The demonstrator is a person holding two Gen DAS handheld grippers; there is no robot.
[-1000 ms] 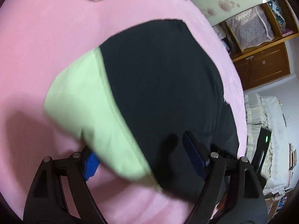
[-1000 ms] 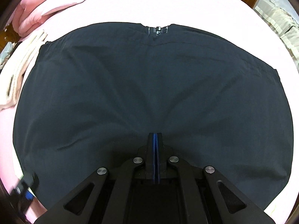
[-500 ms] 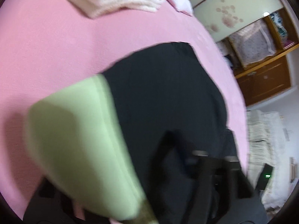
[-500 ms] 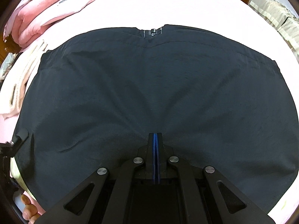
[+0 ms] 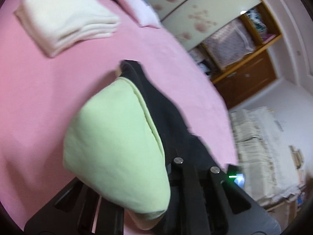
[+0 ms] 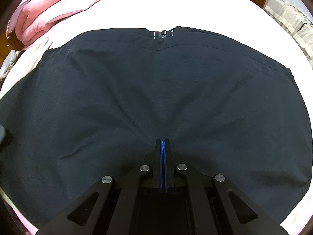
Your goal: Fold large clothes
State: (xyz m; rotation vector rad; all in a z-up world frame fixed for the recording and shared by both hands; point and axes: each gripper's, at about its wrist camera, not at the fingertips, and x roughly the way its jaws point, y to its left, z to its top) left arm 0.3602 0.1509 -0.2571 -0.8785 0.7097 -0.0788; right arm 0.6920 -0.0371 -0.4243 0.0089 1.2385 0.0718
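A large black garment (image 6: 156,98) with a light green lining (image 5: 117,146) lies on a pink bed (image 5: 39,98). In the right wrist view it spreads flat, with a zipper pull (image 6: 163,33) at its far edge. My right gripper (image 6: 162,143) is shut, pinching the near edge of the black fabric. In the left wrist view my left gripper (image 5: 166,168) is shut on the garment's edge and holds it lifted, green lining facing me and draping over the fingers, which are mostly hidden.
A folded cream towel stack (image 5: 64,17) and a pink pillow (image 5: 137,7) lie at the far side of the bed. A folded pink quilt (image 6: 39,11) sits at the far left. Wooden cabinets (image 5: 250,74) and a lace-covered chest (image 5: 264,146) stand beyond the bed's edge.
My left gripper has closed on the garment's edge and lifted it, turning the green lining up and over. The right gripper has stayed shut on the near edge.
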